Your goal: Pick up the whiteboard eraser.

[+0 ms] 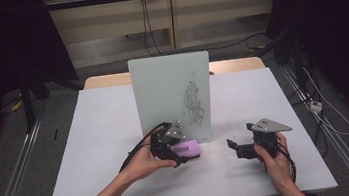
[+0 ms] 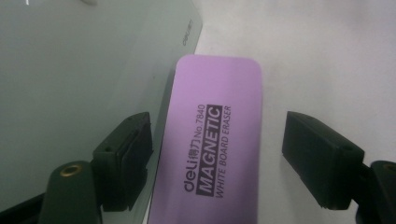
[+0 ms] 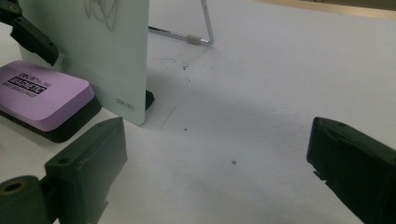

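A purple whiteboard eraser (image 1: 188, 148) (image 2: 215, 140) (image 3: 42, 95) with a black felt base lies flat on the white table at the foot of an upright whiteboard (image 1: 172, 98) (image 3: 107, 51) (image 2: 70, 79) that carries black scribbles (image 1: 194, 103). My left gripper (image 1: 173, 153) (image 2: 215, 163) is open, its jaws straddling the eraser's two long sides with a gap on the right side. To the right, my right gripper (image 1: 234, 147) (image 3: 215, 172) is open over bare table, pointing left toward the board's corner.
The white table (image 1: 106, 136) stretches wide on both sides of the board. A wire stand (image 3: 203, 32) props the board from behind. Small dark specks (image 3: 232, 162) dot the table. A tan surface edge (image 1: 105, 80) lies behind; cables (image 1: 322, 110) trail off right.
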Demonstrator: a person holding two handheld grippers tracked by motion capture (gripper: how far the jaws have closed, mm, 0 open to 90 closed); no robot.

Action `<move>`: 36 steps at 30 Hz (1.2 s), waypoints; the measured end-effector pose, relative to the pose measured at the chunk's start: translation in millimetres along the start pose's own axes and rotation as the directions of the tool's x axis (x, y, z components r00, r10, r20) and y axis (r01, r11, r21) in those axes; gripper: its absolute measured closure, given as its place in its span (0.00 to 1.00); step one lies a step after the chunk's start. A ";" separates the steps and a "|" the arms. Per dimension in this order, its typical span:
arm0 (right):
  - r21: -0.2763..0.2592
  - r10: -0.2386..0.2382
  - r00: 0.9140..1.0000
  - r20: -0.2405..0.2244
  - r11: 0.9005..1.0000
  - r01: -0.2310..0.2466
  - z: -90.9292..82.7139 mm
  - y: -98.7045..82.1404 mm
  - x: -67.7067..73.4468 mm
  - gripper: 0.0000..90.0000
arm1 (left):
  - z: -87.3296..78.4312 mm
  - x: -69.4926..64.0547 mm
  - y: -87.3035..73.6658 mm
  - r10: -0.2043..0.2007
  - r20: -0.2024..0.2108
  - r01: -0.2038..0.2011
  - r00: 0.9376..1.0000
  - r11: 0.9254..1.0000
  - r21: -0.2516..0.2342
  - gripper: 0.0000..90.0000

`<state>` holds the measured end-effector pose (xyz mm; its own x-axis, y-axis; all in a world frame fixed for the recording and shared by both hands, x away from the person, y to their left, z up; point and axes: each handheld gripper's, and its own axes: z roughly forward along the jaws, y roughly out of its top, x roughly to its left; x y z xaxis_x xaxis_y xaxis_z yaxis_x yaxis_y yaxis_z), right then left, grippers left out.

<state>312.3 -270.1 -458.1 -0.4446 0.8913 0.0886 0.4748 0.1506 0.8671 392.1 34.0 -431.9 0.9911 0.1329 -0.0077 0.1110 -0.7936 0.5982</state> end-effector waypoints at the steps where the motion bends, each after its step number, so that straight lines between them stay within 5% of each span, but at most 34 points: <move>1: 0.000 0.000 1.000 0.000 1.000 0.000 0.0 0.0 -0.1 0.05 | 0.8 1.1 -0.6 -0.002 0.000 0.002 1.000 1.000 0.003 0.29; 6: 0.001 0.003 1.000 -0.002 1.000 -0.003 0.3 -0.1 -0.2 0.05 | 2.6 6.3 -2.1 -0.009 0.013 0.009 1.000 1.000 0.001 0.39; 26: 0.008 -0.001 1.000 -0.011 1.000 0.001 0.7 -0.2 0.4 0.05 | 9.1 1.7 1.2 0.062 0.004 -0.062 0.998 0.997 0.049 0.45; 34: 0.005 0.000 1.000 -0.013 1.000 0.000 1.1 0.5 0.9 0.05 | 5.0 -1.7 2.0 0.039 -0.013 -0.039 0.999 0.998 0.041 0.45; 36: 0.001 0.005 1.000 -0.011 1.000 -0.005 2.3 1.0 0.1 0.05 | 4.3 -2.5 0.5 0.026 0.010 -0.026 1.000 1.000 0.004 0.45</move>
<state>314.4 -268.9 -458.4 -0.4501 0.8875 0.0985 0.4776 0.1460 0.8664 390.0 30.7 -435.0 0.9944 0.1061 -0.0002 0.0854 -0.7990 0.5953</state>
